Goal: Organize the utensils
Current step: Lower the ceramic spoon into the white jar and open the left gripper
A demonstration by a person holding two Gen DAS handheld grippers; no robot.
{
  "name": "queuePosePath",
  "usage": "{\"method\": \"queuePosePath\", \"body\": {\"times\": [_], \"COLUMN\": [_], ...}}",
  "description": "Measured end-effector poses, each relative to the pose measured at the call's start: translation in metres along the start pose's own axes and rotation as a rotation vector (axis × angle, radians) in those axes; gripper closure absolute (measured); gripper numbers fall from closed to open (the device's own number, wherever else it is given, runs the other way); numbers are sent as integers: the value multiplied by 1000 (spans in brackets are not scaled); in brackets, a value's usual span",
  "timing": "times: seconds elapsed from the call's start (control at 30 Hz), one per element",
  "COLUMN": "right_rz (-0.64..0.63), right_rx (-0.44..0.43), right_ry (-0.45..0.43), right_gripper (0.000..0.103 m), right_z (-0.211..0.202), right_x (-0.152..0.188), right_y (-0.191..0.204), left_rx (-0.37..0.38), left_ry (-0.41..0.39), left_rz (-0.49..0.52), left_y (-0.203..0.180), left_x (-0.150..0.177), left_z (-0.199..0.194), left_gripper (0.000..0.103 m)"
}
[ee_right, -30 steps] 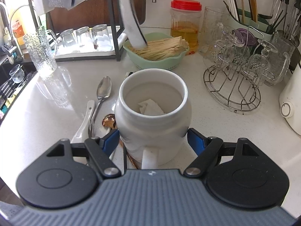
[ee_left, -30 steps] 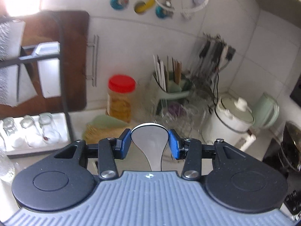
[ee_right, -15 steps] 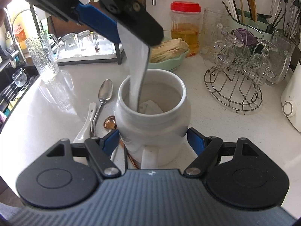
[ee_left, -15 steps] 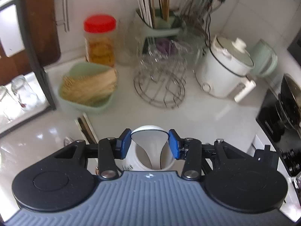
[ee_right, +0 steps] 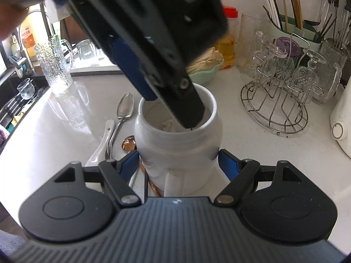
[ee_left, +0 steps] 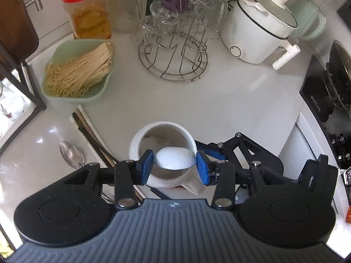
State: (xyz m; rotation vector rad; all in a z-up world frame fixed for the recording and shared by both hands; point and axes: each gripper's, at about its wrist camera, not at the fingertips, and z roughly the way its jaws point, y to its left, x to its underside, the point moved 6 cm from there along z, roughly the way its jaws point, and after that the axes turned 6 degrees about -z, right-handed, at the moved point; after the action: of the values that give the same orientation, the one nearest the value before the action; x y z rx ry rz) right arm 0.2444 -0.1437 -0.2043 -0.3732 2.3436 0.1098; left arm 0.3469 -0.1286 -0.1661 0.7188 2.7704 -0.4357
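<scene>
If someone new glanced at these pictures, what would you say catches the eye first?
Centre stage, the left claw holds a white spoon in the mouth of a white jar, which the right claw grips at its sides. Loose spoons lie left of the jar, a wire glass rack behind.

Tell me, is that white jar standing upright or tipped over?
Upright: the white jar stands on the counter, mouth up, with the right gripper around its body.
</scene>
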Motion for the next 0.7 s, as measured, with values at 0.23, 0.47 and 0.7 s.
{"method": "queuePosePath", "body": {"times": [0.23, 0.47, 0.7], "right_rz": [12, 25, 36], "right_rx": [13, 28, 44], "right_ry": [-13, -25, -19], "right_gripper": [21, 22, 22], "right_z": [2, 4, 5], "right_x": [-2, -4, -6], "right_y": [1, 2, 4], "left_rx": [2, 42, 58], "left_ry": [36, 6, -116], "left_rz": [-6, -35, -77], "left_y": [4, 10, 21], "left_x": [-3, -8, -9], "left_z": [12, 5, -25], "left_gripper": [54, 52, 42]}}
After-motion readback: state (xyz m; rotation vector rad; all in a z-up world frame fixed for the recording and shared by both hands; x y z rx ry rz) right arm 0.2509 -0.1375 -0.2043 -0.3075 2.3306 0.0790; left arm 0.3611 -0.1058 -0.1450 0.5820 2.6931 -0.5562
